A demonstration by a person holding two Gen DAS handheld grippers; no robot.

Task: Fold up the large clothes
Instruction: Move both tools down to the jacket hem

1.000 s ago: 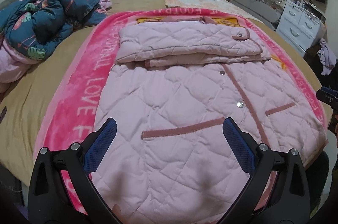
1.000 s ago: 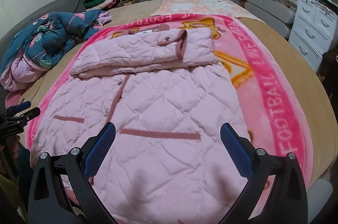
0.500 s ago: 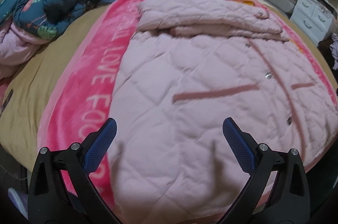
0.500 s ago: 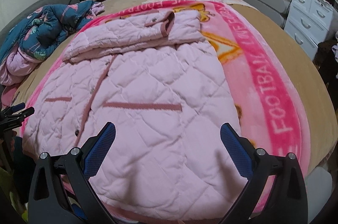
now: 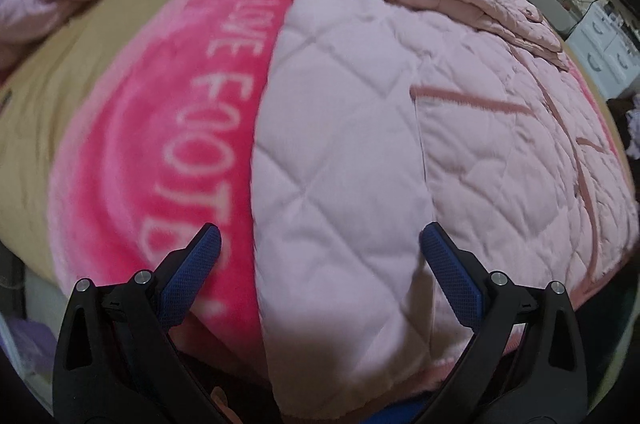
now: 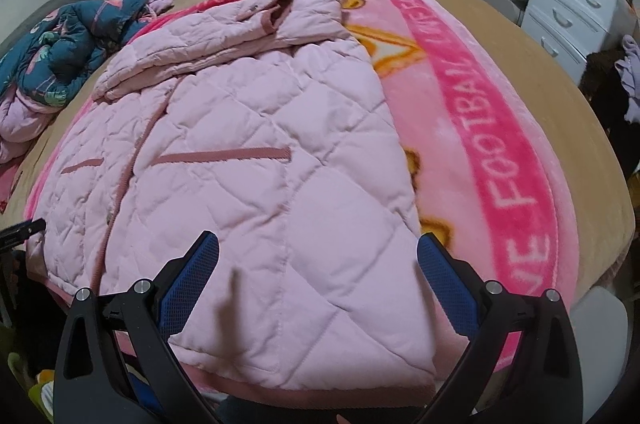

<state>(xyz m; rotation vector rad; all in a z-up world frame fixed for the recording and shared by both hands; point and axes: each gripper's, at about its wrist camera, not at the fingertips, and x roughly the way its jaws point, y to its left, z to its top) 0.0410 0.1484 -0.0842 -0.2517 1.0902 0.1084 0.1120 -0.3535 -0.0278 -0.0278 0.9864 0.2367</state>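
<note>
The left claw (image 5: 320,248) gapes wide and empty over the near-left hem of the pale pink quilted jacket (image 5: 400,112). The right claw (image 6: 318,252), equally wide and empty, hovers above the near-right hem. The jacket lies on a bright pink lettered fleece blanket (image 6: 500,164) across the bed's near edge (image 6: 600,128), sleeves folded at its far end.

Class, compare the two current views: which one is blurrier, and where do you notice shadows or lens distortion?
Left wrist view: blurrier, blanket lettering smeared. Right wrist view: sharper, finger shadows fall on the pink quilted coat. Both views: fisheye bulges the bed, corners dark.
</note>
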